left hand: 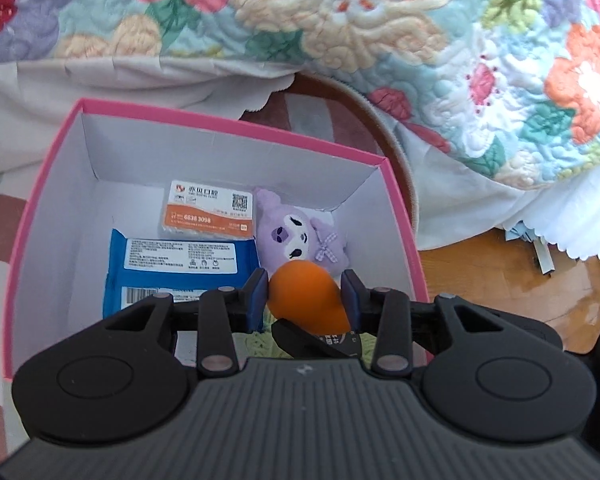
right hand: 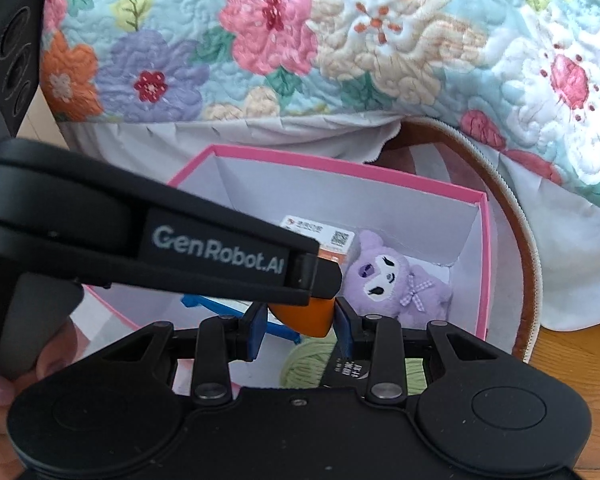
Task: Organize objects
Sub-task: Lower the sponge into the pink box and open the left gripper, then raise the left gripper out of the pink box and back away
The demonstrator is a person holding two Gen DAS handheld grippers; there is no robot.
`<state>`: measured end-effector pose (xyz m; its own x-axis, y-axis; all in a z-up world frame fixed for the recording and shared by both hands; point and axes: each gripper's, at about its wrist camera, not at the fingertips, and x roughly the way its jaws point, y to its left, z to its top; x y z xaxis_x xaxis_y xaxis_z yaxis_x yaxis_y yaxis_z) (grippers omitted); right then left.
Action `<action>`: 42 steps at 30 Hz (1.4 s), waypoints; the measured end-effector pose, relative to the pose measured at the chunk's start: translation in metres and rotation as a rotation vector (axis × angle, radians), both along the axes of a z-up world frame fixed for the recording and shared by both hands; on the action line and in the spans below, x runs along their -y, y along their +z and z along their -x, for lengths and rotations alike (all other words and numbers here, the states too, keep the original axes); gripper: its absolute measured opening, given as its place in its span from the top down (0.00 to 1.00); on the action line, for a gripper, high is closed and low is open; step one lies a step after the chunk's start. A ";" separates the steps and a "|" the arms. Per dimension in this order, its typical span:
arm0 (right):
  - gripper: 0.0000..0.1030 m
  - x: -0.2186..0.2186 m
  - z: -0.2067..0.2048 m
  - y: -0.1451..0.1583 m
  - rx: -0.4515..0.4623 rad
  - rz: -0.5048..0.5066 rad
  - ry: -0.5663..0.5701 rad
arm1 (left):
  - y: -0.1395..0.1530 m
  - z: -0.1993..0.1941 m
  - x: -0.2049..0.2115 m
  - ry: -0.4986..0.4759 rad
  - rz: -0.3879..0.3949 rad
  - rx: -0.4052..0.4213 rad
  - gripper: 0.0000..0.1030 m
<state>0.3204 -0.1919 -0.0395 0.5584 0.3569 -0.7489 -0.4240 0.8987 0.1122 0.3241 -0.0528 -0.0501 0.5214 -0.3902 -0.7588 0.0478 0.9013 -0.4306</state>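
a quilted floral bedspread [left hand: 340,20] fills the far side, its white skirt hanging behind an open pink box [left hand: 52,184] with white walls. inside, a blue wipes pack [left hand: 180,264] lies at the near left, an orange-and-white tissue packet [left hand: 208,212] beyond it, a purple plush toy [left hand: 300,236] at the far right, and green yarn [right hand: 308,364] near the front wall. over the box's near right, an orange teardrop-shaped object [left hand: 304,296] sits between the blue pads of the left gripper [left hand: 306,300], jaws narrow and easing apart, pads at its sides. the right gripper [right hand: 300,328] looks closed on its tapered end, though the left tool hides part of it. its long axis runs near to far, fat end far. the free floor looks to lie just below, between plush and yarn; the right wall is close.
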 end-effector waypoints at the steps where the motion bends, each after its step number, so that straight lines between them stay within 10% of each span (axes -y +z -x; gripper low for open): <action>1: 0.61 -0.001 -0.001 -0.003 0.005 0.011 0.004 | -0.002 -0.002 -0.001 0.003 0.007 -0.002 0.64; 11: 0.61 -0.002 -0.008 -0.021 0.015 0.059 0.027 | -0.019 -0.004 -0.023 0.066 0.066 -0.001 0.62; 36: 0.59 0.031 0.021 -0.005 0.039 -0.050 -0.073 | 0.000 0.034 -0.029 0.081 -0.186 -0.031 0.53; 42: 0.55 0.016 0.045 0.014 0.084 0.080 -0.088 | 0.015 0.054 -0.033 0.075 -0.251 -0.067 0.49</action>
